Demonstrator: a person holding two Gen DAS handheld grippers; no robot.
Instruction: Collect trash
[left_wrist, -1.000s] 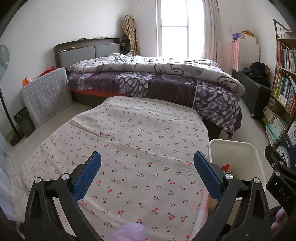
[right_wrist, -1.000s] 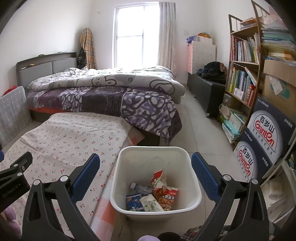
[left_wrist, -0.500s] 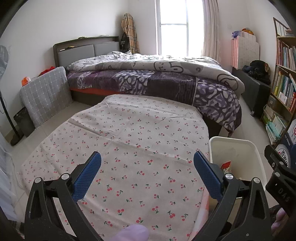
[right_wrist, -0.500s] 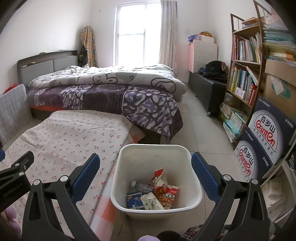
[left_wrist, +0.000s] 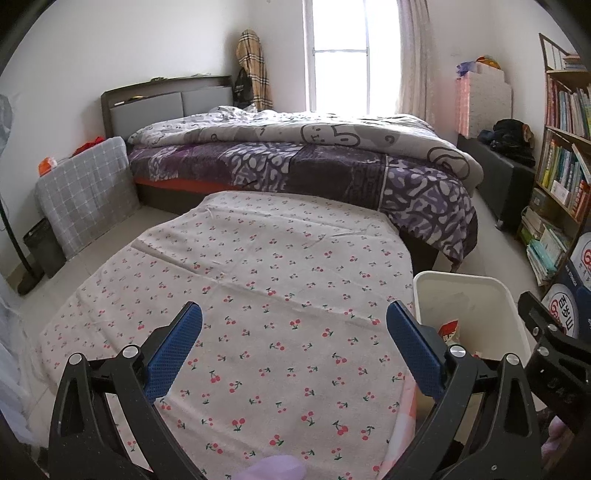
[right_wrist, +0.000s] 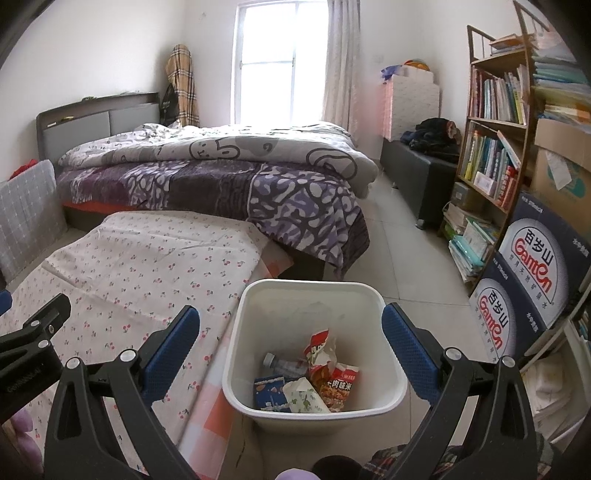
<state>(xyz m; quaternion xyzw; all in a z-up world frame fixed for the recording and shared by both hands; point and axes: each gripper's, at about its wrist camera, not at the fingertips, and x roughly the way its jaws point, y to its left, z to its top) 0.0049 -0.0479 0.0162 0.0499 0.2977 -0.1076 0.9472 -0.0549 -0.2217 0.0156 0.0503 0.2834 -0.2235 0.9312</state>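
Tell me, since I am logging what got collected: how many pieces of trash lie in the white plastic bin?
5 visible in the white plastic bin: clear plastic bottle, torn red snack wrapper, red-orange snack bag, blue carton, pale floral packet. More may be hidden underneath.

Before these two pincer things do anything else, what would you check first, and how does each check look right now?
1. Left gripper empty: ok, jaws wide apart, only the cherry-print cloth beyond them.
2. Right gripper empty: ok, jaws wide apart over the white bin.
3. Bin upright and unblocked: ok, it stands on the floor beside the cloth, mouth uncovered.
4. Trash inside the bin: ok, a red snack bag, a blue carton and a plastic bottle lie at the bottom.
5. Trash left on the cloth: ok, none shows on the visible part.
6. Trash elsewhere in the room: cannot tell.
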